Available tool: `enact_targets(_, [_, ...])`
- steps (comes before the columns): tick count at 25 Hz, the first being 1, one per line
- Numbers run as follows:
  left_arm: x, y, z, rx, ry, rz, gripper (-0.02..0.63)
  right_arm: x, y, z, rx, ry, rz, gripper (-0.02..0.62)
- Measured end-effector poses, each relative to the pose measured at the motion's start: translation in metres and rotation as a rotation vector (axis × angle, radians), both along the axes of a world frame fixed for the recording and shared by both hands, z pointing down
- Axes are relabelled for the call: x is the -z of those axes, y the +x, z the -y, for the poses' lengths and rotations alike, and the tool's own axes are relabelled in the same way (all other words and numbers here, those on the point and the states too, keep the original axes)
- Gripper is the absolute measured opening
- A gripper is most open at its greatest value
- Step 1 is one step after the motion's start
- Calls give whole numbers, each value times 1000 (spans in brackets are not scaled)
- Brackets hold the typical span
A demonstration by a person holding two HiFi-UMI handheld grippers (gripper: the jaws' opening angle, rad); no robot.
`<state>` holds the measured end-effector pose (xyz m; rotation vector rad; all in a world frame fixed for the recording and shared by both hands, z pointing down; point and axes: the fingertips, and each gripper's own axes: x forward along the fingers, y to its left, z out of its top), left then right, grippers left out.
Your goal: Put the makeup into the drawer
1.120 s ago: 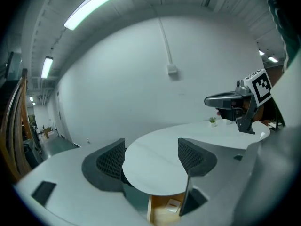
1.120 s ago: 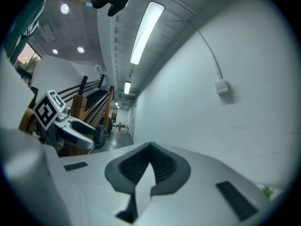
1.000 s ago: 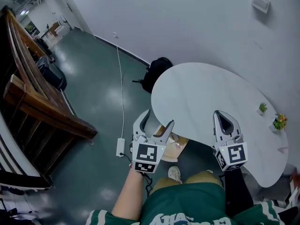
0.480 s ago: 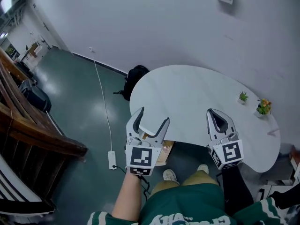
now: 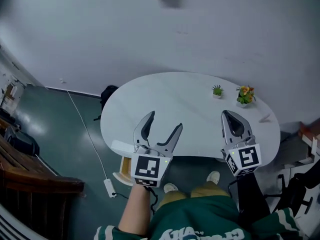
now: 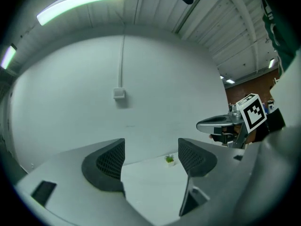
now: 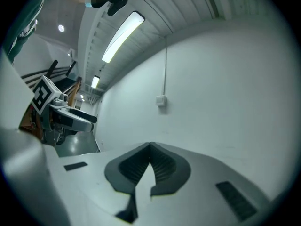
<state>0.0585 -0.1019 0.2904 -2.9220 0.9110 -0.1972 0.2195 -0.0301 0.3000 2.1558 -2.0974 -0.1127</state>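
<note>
Apparently just readying, the left gripper hovers wide open and empty over the near edge of the white table, the right gripper is pressed together on nothing, and no makeup or drawer shows in any view

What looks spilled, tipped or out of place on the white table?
Nothing stands out. The green plant and the flowering plant stand upright near the far edge of the table; a small item lies near them, too small to identify.
</note>
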Motion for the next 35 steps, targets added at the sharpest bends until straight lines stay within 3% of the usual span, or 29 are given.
enact_targets(10, [-20,207,-78,-283,-2,35,353,-11,173,-95,-204,-20,21,3])
enact_targets(19, [-45,353,-146,-470,-23,54,353,-25,296,-179,-389,-30,38,3])
enact_targets(27, [-70,433,-178,-605,-27,87,353,-41,357,-210,-486,-45,56,3])
enact_targets(35, [-178,488,-192,-657,-125,264,351,-63,386,-226,-526,-91,73,3])
